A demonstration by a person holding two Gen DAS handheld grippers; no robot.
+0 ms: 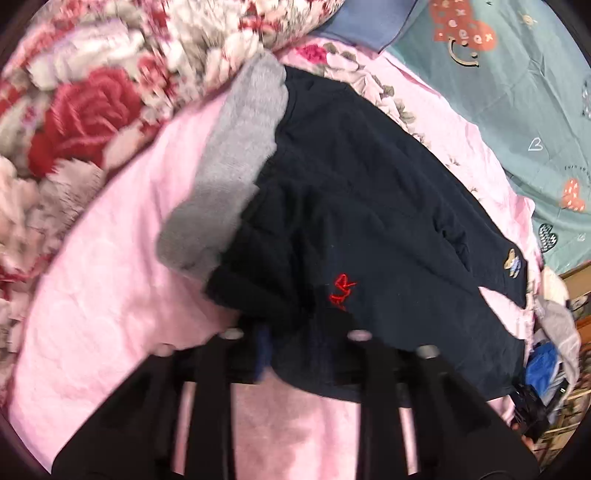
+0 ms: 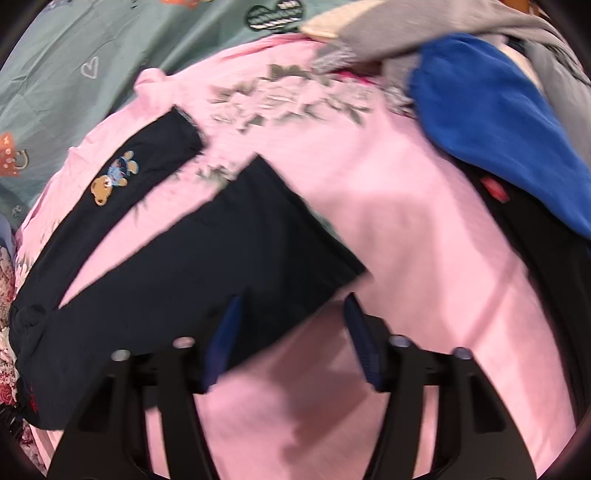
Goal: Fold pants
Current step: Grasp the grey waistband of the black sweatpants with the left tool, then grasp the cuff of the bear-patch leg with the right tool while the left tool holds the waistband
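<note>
Dark navy pants (image 1: pixel 362 206) lie on a pink bedspread (image 1: pixel 110 295), with a grey fleece lining (image 1: pixel 240 147) showing at one end, a red embroidered mark and a small bear patch. My left gripper (image 1: pixel 295 343) is at the pants' near edge; the fabric covers its fingertips, so its state is unclear. In the right wrist view the two pant legs (image 2: pixel 207 266) spread apart over the pink bedspread (image 2: pixel 424 258). My right gripper (image 2: pixel 291 332) is open, its left pad at the edge of the nearer leg, holding nothing.
A floral red-and-white blanket (image 1: pixel 85 92) is bunched at the far left. A teal sheet (image 1: pixel 517 92) with heart prints lies beyond. A pile of clothes, blue (image 2: pixel 491 122) and grey (image 2: pixel 443 26), sits to the right, with a black garment (image 2: pixel 546 277) below it.
</note>
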